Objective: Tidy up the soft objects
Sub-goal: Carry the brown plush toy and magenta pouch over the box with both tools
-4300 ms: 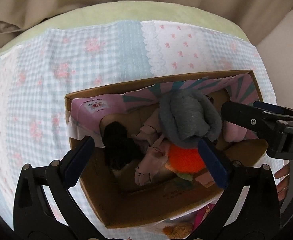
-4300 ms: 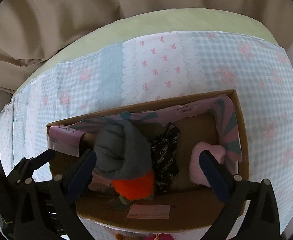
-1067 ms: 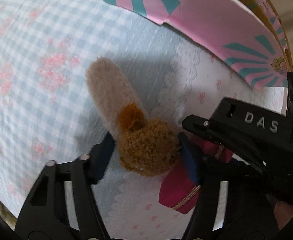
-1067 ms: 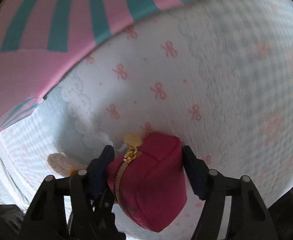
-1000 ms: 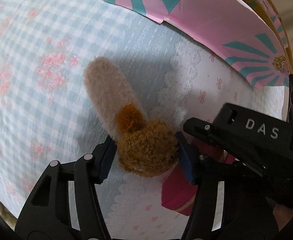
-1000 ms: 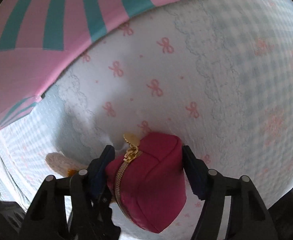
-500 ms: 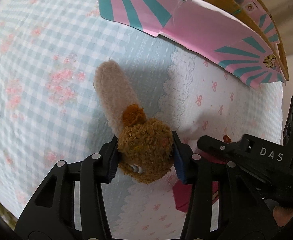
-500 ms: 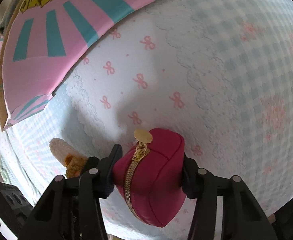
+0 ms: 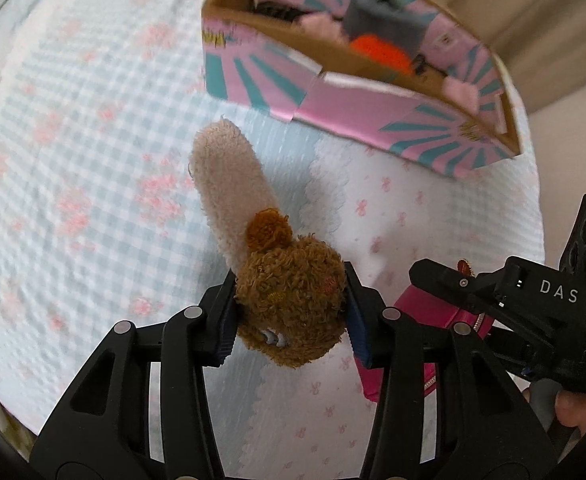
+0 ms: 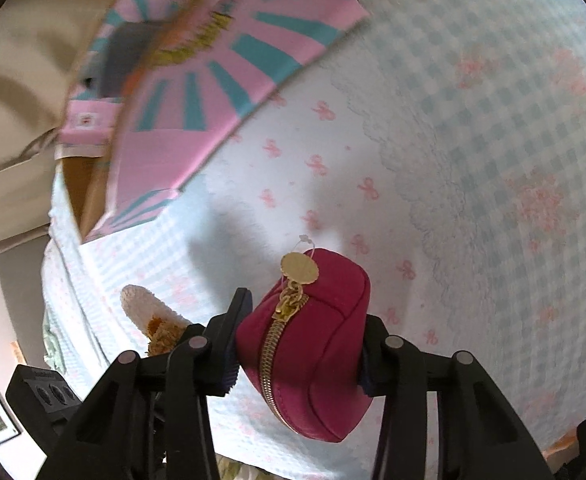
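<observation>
Two grippers were loaded: the left gripper point(image 9: 291, 322) clenched the brown plush toy point(image 9: 289, 308) by its yielding head, the right gripper point(image 10: 301, 348) squeezed the magenta zip pouch point(image 10: 309, 344), both light, held above the bedspread point(image 9: 73, 160) near the cardboard box point(image 9: 357, 84).

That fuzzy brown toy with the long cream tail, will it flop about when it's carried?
Probably a little. The plush toy bulges between the left gripper pads, so it looks squashy and light. Its cream tail sticks out unsupported and may droop or sway. The fuzzy pile should resist slipping.
</observation>
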Motion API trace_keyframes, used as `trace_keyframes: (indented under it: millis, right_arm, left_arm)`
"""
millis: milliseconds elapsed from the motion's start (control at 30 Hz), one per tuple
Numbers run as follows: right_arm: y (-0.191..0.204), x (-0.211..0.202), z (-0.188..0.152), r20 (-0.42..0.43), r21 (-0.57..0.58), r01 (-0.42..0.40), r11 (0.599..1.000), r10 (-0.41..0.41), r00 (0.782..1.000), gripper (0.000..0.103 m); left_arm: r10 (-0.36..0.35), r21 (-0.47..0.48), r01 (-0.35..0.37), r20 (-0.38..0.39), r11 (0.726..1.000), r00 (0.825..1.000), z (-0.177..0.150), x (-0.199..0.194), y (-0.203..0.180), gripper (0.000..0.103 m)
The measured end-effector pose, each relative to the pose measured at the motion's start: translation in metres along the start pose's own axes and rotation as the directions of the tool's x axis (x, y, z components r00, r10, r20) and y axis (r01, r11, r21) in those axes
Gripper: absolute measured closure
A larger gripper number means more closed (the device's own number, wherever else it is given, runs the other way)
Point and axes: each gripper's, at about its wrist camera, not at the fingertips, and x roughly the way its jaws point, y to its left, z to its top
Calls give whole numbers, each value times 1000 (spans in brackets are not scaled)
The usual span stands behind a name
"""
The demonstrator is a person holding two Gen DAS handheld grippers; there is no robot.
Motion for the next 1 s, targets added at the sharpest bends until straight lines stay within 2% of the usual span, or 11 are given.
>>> trace_keyframes:
  millis: [233, 533, 700, 833, 1000]
  right_arm:
    - [32, -60, -36, 101, -63, -53, 997, 59, 993, 62]
    - [70, -129, -87, 252, -118, -98, 988, 125, 960, 62]
    - [89, -159, -93, 320, -132, -128, 983, 165, 933, 62]
    - [107, -185, -88, 369, -160, -134, 978, 185, 911, 62]
    - [126, -206, -64, 396, -198, -120, 973, 191, 898, 62]
  left_arm:
    - [-21, 65, 14, 106, 998, 994, -11, -73, -9, 61]
    - [-65, 179, 25, 219, 983, 974, -21, -158, -16, 61]
    - [-80, 230, 20, 255, 973, 964, -13, -195, -16, 61]
    - [-86, 256, 12, 277, 967, 957, 7, -209, -21, 61]
    - [-95, 272, 13, 289, 962, 953, 40, -206, -35, 61]
